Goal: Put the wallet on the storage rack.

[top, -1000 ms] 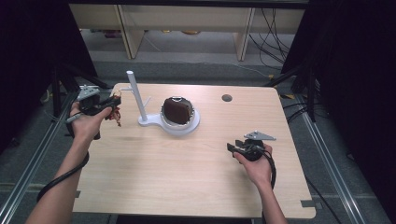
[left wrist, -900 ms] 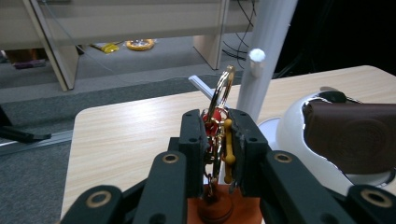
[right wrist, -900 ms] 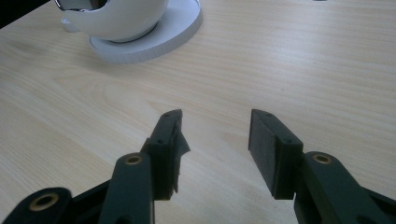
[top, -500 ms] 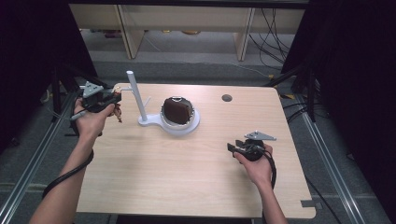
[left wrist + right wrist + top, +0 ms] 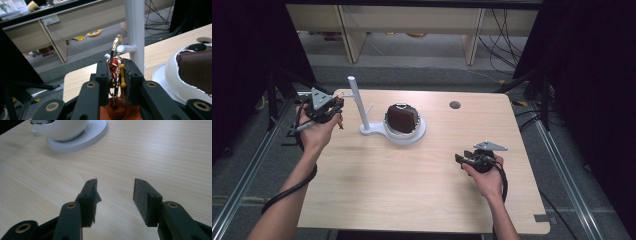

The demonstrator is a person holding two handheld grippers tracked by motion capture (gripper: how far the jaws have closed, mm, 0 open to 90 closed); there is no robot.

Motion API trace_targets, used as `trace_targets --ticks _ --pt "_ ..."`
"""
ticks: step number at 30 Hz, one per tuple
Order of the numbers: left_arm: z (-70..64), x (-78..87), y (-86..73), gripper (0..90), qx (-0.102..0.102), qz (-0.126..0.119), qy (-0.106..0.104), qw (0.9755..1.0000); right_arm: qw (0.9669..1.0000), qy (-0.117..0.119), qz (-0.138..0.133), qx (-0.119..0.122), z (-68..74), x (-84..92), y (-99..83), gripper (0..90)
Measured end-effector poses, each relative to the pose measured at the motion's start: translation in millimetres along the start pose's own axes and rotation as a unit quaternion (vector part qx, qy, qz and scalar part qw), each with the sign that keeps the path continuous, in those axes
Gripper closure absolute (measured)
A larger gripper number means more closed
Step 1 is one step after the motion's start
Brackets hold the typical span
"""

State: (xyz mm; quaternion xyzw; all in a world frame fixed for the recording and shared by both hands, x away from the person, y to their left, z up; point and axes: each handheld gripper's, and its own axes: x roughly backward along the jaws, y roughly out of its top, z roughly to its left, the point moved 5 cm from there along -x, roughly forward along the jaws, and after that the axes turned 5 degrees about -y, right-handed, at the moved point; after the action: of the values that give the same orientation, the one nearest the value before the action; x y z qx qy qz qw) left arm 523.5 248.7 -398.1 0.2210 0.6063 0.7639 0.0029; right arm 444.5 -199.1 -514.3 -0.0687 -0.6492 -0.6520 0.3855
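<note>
The left gripper [image 5: 116, 75] pinches a keyring [image 5: 115, 65], a bunch of gold rings with a red piece and a yellow bar, tight between its fingers [image 5: 103, 77]. A gold ring stands up out of the grip, and its top rim lies just beside the short white peg [image 5: 127, 48] that sticks out from the white post [image 5: 134, 32]; whether ring and peg touch cannot be told. In the high view the left gripper [image 5: 338, 106] is held above the rear left corner of the worktop [image 5: 412, 190], with the keyring [image 5: 339, 117] dangling beneath it, near the post [image 5: 357, 102] but to its left.

The post rises from a white stand [image 5: 404, 135] whose round dish carries a dark brown pouch [image 5: 402, 118]. In the left gripper view the dish and pouch [image 5: 197, 72] sit to the right, beyond the post. A small round hole [image 5: 455, 105] lies in the worktop farther back.

The left hand [image 5: 314, 132] is raised, forearm coming in from the lower left, the gripper pointing towards the post. The right gripper [image 5: 460, 159] rests low over the worktop's right side, well apart from the stand, its fingers [image 5: 90, 195] spread with nothing between them, bare wood [image 5: 160, 150] beneath and the stand's base [image 5: 82, 137] ahead.
</note>
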Motion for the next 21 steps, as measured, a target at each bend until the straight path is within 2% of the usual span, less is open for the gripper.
trace_targets --ticks 6,7,8,12,16,18,21 --pt "-4.9 2.8 -1.4 75.5 -0.037 -0.004 0.024 0.999 1.0 0.005 -0.002 -0.002 0.0 -1.2 -0.3 55.0" --pt "-5.3 3.3 -1.4 75.4 -0.043 -0.004 0.028 0.9987 0.9997 0.003 0.006 -0.021 3.3 -0.2 -1.2 55.0" --pt "-5.6 3.9 -1.2 75.4 -0.051 -0.004 0.035 0.9981 0.9997 0.003 0.007 -0.022 3.2 -0.2 -1.3 55.0" --pt "-8.8 6.3 -0.3 75.2 -0.076 -0.003 0.049 0.9959 1.0 0.0 0.002 -0.002 -0.6 -1.2 -0.7 55.0" --pt "-11.1 8.1 2.3 75.2 -0.109 0.003 0.067 0.9918 1.0 -0.001 0.005 -0.002 -0.4 -1.2 -0.8 54.9" --pt "-12.4 7.9 2.7 75.2 -0.122 0.008 0.072 0.9899 1.0 0.008 0.001 -0.003 0.4 -2.4 -0.6 54.9" --pt "-15.5 6.6 2.4 75.2 -0.146 0.014 0.08 0.986 1.0 0.008 0.001 -0.002 0.5 -3.0 -0.8 54.9"
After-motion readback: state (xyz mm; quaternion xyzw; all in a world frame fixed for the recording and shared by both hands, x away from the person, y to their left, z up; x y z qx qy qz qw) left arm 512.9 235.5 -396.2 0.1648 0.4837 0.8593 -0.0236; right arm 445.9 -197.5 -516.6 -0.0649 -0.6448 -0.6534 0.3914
